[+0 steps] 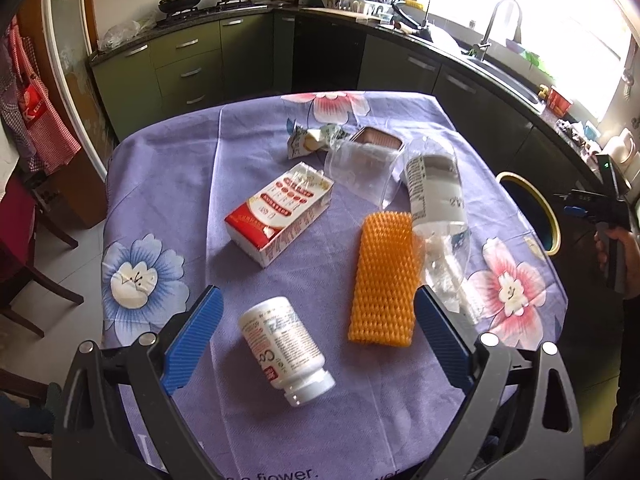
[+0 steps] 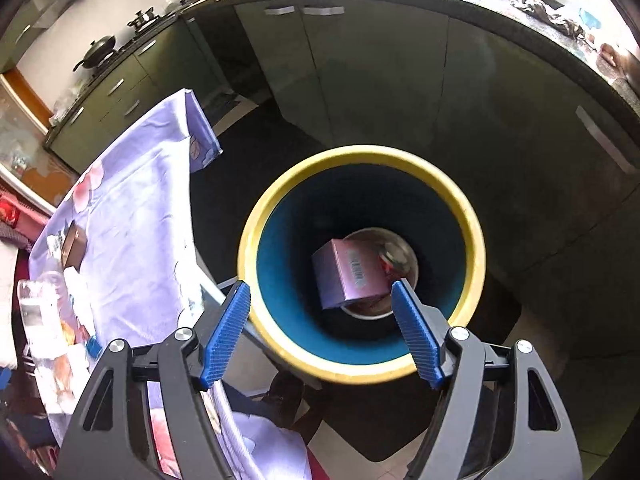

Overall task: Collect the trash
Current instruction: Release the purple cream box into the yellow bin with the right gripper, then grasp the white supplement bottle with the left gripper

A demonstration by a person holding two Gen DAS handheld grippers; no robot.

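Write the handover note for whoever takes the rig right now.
Left hand-held gripper: open, empty, over the near edge of the table, with the white bottle between its fingers, not gripped.
Right hand-held gripper: open, empty, above the bin beside the table.
Done: a pink box lies in the bin with some other trash beneath it.
Left on the table: white bottle, orange foam net, red carton, clear bottle, plastic cup, tin, wrapper.
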